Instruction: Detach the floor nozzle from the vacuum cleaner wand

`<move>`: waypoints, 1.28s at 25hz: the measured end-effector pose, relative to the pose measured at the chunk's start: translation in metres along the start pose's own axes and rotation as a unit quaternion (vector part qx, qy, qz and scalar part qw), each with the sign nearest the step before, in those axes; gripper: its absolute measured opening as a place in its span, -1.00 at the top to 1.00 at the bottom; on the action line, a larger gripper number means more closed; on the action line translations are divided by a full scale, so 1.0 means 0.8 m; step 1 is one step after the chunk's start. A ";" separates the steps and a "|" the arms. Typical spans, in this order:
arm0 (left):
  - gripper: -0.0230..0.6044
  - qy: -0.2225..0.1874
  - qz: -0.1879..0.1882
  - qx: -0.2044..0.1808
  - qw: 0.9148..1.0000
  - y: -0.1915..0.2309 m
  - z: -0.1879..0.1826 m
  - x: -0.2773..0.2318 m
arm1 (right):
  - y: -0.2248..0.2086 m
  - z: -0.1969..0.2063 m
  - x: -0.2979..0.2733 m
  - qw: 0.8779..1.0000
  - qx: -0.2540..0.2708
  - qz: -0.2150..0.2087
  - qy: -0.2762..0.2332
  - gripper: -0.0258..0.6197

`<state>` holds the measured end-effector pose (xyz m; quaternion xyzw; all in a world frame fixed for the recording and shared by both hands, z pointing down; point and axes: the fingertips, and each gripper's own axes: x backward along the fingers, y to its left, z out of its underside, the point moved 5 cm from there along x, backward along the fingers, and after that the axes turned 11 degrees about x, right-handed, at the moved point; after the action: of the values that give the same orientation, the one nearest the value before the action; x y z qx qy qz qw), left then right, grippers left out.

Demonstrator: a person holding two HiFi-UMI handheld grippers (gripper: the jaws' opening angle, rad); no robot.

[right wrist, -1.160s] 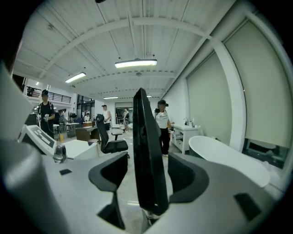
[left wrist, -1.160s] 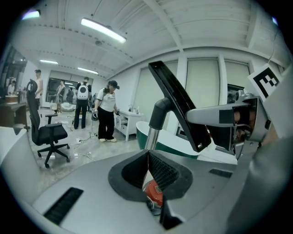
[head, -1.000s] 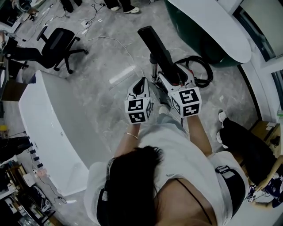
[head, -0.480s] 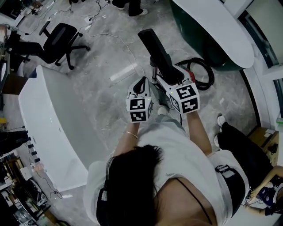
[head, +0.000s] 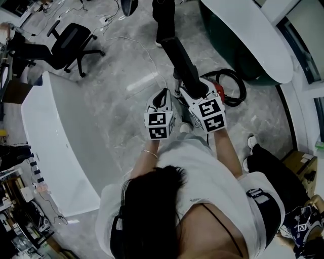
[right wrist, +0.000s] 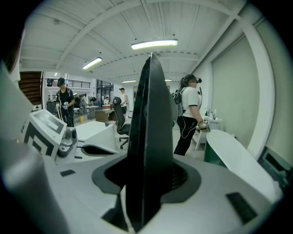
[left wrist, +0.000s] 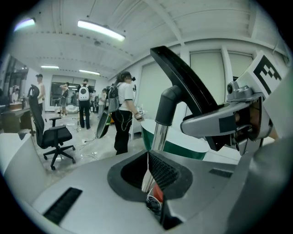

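The vacuum's chrome wand [head: 176, 84] rises from the floor and carries the black floor nozzle [head: 179, 58] at its raised end. My left gripper [head: 166, 94] is shut on the wand [left wrist: 158, 132], which runs up between its pads [left wrist: 162, 171]. My right gripper [head: 191, 90] sits just to the right of it, at the nozzle's neck. In the right gripper view the black nozzle [right wrist: 149, 137] stands between the jaws, which have just been closing. A dark gap still shows on either side of it, so the right gripper [right wrist: 146, 185] is open.
The red vacuum body [head: 217, 91] and its black hose [head: 236, 83] lie right behind the grippers. A white curved counter [head: 55, 136] stands at left, an office chair [head: 68, 48] beyond it. A green-and-white table [head: 243, 30] is at upper right. A person [head: 164, 15] stands past the nozzle; another's leg [head: 273, 157] is at right.
My right gripper has shifted a little left and lower along the nozzle's neck. A standing person has come into view beyond the nozzle. The left gripper has stayed put.
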<state>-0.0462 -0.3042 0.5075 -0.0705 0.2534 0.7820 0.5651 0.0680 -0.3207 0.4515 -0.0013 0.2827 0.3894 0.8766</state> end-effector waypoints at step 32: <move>0.28 0.033 0.095 -0.040 0.994 -0.021 0.001 -0.083 | -0.016 0.000 -0.008 0.997 -0.014 -0.075 0.013 0.50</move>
<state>-0.0070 -0.3562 0.5288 -0.0944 0.2459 0.8387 0.4766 0.0734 -0.3340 0.4520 -0.0404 0.2878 0.3263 0.8995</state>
